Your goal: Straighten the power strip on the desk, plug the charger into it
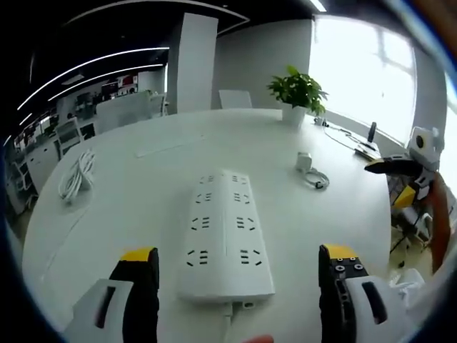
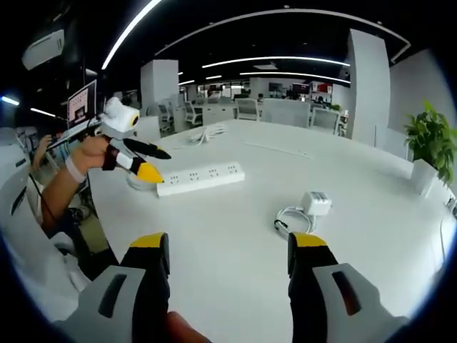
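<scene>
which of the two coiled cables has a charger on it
The small coil by the plant, joined to the white charger. The bigger coil across the table has none visible.

Power strip (image 1: 226, 236) showing white, dark socket slots in two rows. Desk (image 1: 143, 200) showing plain white. Charger (image 1: 304, 160) and coiled cable (image 2: 287, 218) showing white. Left gripper (image 1: 239, 275) showing black jaws, yellow tips, white housing. Right gripper (image 2: 230, 261) showing same black, yellow, white. Plant (image 1: 298, 88) showing green leaves, white pot (image 1: 293, 114). Cord bundle (image 1: 77, 175) at desk edge showing white.
</scene>
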